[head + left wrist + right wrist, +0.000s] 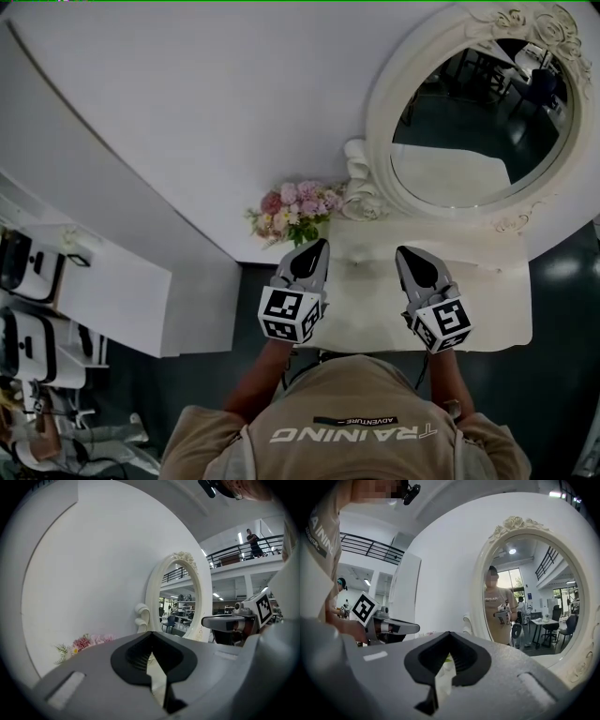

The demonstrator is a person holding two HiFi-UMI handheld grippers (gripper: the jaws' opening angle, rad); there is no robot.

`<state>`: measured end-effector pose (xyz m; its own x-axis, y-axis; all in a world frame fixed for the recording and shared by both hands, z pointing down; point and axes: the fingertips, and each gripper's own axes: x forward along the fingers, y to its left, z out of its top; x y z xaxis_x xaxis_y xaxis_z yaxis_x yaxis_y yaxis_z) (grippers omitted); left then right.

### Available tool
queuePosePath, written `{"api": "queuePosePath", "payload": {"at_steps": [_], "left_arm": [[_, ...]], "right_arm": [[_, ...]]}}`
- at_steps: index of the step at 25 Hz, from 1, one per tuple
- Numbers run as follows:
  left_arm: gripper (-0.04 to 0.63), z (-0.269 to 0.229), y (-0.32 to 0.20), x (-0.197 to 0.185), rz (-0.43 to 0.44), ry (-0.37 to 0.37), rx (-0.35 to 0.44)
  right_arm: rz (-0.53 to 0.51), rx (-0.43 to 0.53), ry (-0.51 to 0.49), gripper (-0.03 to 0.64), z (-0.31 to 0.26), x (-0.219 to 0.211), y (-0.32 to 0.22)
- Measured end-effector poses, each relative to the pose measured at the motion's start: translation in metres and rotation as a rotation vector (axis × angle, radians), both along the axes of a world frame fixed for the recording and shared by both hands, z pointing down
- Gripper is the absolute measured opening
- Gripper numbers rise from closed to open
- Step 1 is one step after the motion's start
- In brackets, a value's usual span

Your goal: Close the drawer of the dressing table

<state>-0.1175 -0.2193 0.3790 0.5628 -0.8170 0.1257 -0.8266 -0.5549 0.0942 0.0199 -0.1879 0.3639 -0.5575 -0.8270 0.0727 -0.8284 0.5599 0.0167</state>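
Observation:
The white dressing table stands against the wall under its oval mirror. No drawer shows in any view; the table's front edge is hidden by the person's body. My left gripper hovers over the tabletop's left part, jaws shut and empty. My right gripper hangs beside it over the middle, also shut with nothing held. In the left gripper view the closed tips point toward the mirror. In the right gripper view the closed tips face the mirror, with the left gripper alongside.
A bunch of pink flowers lies at the table's back left corner, close to the left gripper. A white panel or cabinet stands to the left, with black cases beyond it. Dark floor lies right of the table.

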Motion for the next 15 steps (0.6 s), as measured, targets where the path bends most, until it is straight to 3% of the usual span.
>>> {"api": "queuePosePath", "payload": {"at_steps": [15], "left_arm": [[0.015, -0.0050, 0.0071, -0.0005, 0.002, 0.014, 0.007]], "right_arm": [[-0.004, 0.001, -0.031, 0.002, -0.0047, -0.0007, 0.0015]]}}
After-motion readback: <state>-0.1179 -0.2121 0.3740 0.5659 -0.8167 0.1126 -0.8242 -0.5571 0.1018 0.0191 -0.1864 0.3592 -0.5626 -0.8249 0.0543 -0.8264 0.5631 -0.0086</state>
